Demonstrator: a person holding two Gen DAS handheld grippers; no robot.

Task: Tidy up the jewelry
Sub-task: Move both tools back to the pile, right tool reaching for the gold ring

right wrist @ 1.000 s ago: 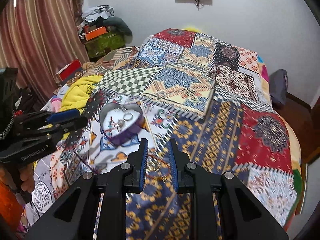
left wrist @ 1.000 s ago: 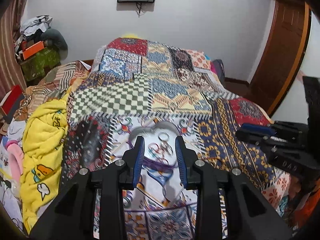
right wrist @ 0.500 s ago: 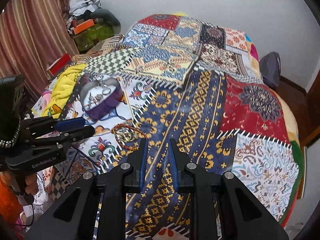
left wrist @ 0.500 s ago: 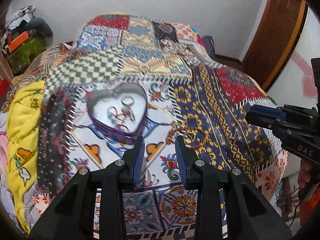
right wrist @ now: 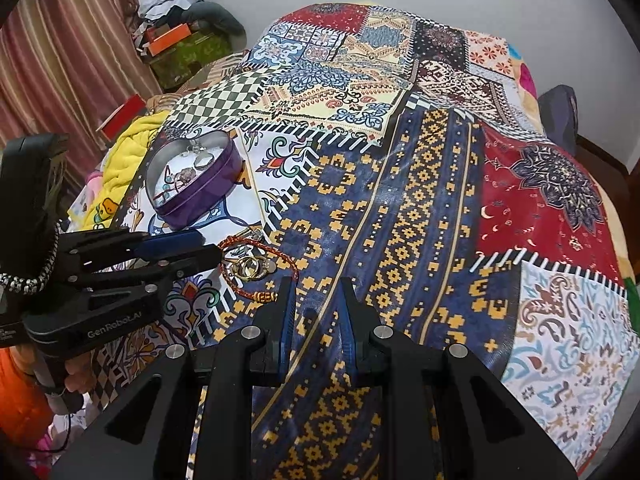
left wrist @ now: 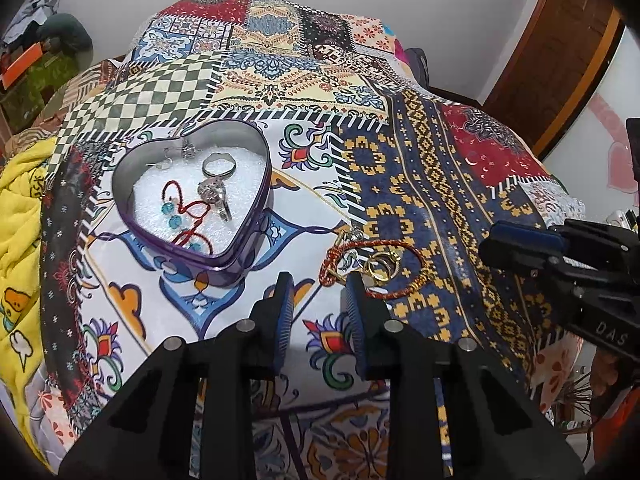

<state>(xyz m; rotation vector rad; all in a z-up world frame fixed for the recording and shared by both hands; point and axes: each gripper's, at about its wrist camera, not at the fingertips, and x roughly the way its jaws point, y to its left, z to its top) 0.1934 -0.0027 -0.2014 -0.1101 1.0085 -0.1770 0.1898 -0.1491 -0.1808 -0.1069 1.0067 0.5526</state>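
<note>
A purple heart-shaped tin (left wrist: 240,236) sits open on the patchwork bedspread, holding silver rings (left wrist: 218,166), a red cord with blue beads and earrings; it also shows in the right wrist view (right wrist: 208,188). To its right lie a red braided bracelet (left wrist: 400,245) and gold rings (left wrist: 382,266), which also show in the right wrist view (right wrist: 250,266). My left gripper (left wrist: 320,284) is open and empty just in front of the bracelet. My right gripper (right wrist: 316,286) is open and empty, right of the bracelet (right wrist: 280,252).
The bedspread (right wrist: 420,200) covers the whole bed. A yellow blanket (left wrist: 20,208) lies at the left edge. Boxes and clothes (right wrist: 184,40) are piled by the curtain. A wooden door (left wrist: 560,52) stands at the far right.
Both grippers have pulled back and lowered toward the near bed edge. The tin, first right at my left fingertips, now lies up-left, and the bracelet with gold rings has come into view.
</note>
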